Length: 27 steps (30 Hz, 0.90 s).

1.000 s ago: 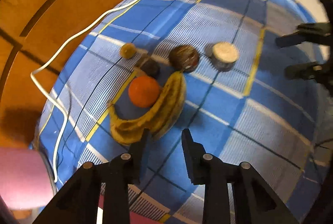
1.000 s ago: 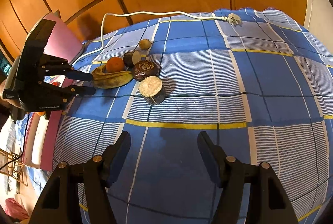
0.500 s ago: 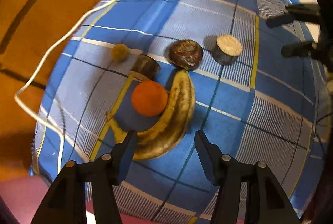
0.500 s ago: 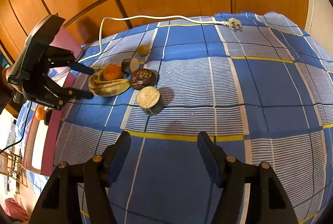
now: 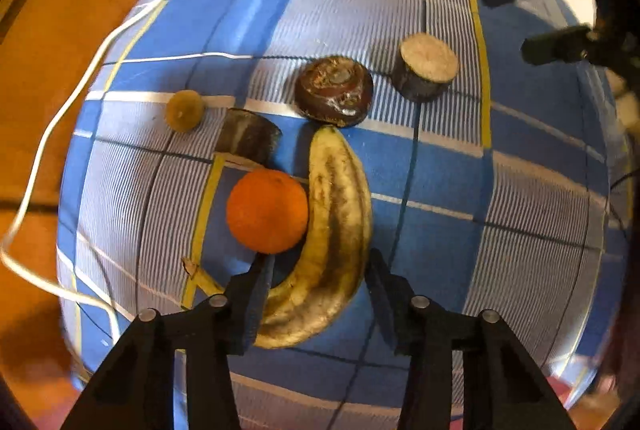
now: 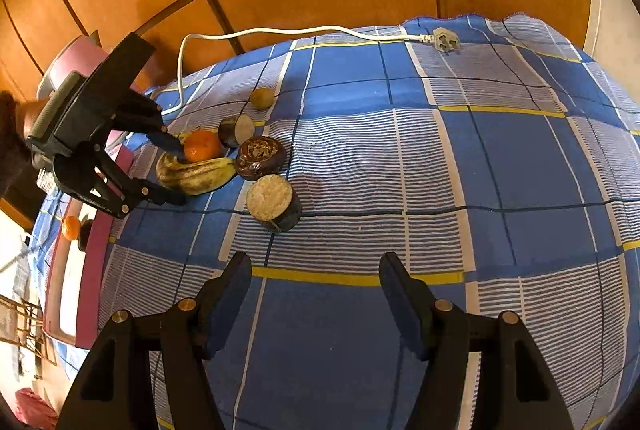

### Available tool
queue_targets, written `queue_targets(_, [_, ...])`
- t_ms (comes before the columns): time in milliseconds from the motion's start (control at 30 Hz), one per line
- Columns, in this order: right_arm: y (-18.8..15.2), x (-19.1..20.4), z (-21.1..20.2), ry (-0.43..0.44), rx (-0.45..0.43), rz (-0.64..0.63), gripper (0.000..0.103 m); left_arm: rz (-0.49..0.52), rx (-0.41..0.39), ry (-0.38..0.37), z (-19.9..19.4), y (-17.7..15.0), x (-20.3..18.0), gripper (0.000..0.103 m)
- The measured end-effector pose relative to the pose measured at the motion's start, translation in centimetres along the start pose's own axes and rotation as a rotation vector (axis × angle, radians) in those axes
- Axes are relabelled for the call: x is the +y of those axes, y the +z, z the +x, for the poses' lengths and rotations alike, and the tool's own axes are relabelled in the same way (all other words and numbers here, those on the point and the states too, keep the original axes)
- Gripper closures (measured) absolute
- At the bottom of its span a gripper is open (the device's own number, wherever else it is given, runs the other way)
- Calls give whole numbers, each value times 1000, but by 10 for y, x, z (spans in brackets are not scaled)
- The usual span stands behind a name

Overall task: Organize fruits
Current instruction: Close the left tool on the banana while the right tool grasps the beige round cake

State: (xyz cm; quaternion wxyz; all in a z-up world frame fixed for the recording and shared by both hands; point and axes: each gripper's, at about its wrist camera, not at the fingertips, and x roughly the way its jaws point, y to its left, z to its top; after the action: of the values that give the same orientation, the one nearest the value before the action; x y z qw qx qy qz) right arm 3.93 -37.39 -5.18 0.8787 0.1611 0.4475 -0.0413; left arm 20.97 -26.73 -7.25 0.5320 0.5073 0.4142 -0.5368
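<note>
On the blue checked cloth [image 6: 400,158], the left gripper [image 5: 316,270] points down with its jaws closing astride the banana [image 5: 332,230], not yet gripping it, the orange [image 5: 267,210] touching at nine o'clock, while the right gripper [image 6: 316,270] hangs half-open, empty.

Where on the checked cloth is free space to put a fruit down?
Free: the wide cloth between the plug and right gripper. Crowded: around the banana, orange and left gripper.
</note>
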Motion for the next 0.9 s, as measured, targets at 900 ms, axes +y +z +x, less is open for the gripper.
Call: queue_targets(900, [33, 36, 62, -52, 40, -141, 66, -763, -535, 38, -137, -105, -80, 71])
